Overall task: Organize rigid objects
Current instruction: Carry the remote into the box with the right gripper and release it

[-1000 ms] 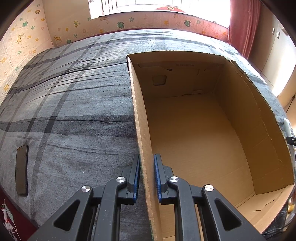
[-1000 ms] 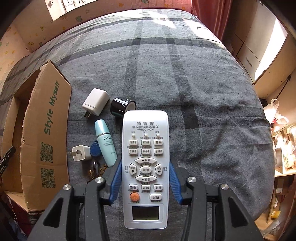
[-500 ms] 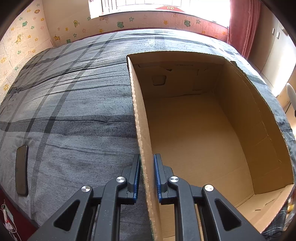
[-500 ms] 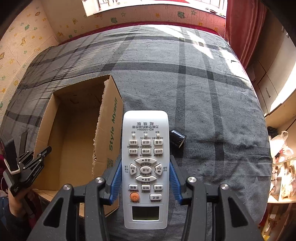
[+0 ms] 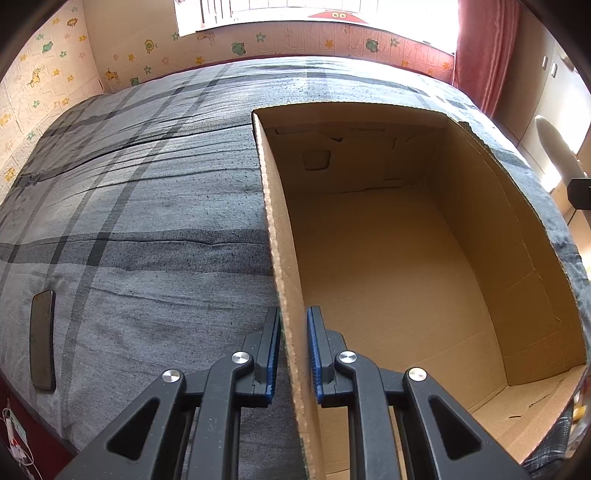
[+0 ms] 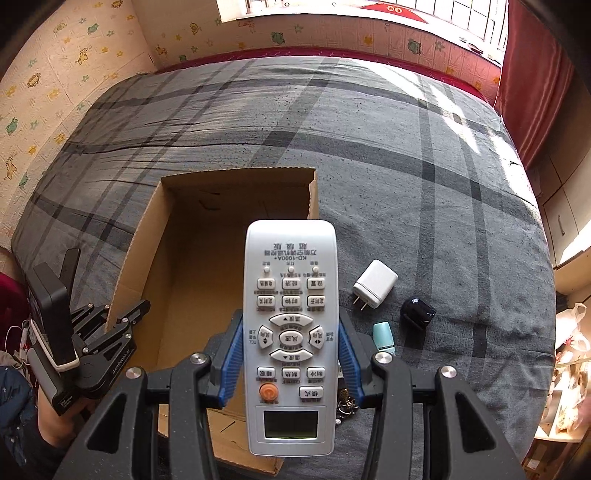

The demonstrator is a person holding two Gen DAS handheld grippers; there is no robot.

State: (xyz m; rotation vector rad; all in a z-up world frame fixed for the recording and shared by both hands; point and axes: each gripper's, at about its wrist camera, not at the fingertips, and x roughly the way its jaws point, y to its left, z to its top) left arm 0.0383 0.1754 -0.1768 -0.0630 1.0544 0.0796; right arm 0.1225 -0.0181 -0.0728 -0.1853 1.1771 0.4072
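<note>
remote (image 6: 290, 332) | right fingers (image 6: 345, 350) clamp it (over box (image 5: 480, 229)) | left fingers (image 5: 274, 354) pinch box wall | charger (image 6: 375, 283) nearby

Sunlit window (image 6: 332, 22), red curtain (image 6: 532, 81)

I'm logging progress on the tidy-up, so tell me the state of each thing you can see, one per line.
Cardboard box: open, nothing inside, on the bed.
Left tongs: shut on the box's side wall.
Right tongs: shut on the remote.
Remote: held over the box, buttons up.
White charger: lying on the blanket beside the box.
Black cap: on the blanket, outside the box.
Teal bottle: on the blanket, partly hidden.
</note>
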